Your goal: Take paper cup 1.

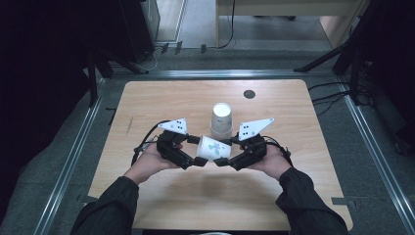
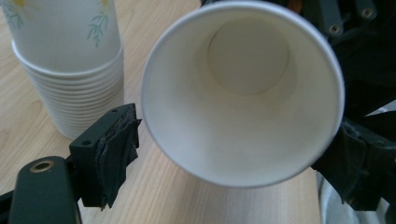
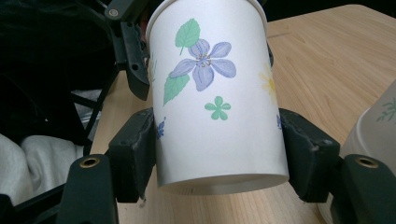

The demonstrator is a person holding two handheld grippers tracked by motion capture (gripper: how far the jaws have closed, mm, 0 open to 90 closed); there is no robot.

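Observation:
A white paper cup (image 1: 214, 148) printed with flowers lies on its side in the air between my two grippers, just above the wooden table (image 1: 166, 196). My right gripper (image 1: 226, 152) is shut on its lower body, both pads pressed to the wall (image 3: 219, 93). Around the cup's open mouth (image 2: 243, 93) stands my left gripper (image 1: 196, 151), its pads touching the rim on both sides. A stack of the same cups (image 1: 221, 120) stands upside down right behind, also beside the left jaw (image 2: 70, 70).
A dark round grommet (image 1: 249, 94) sits in the tabletop near the far edge. Metal rails run along the floor on both sides of the table. Bare wood lies to the left, to the right and in front of the hands.

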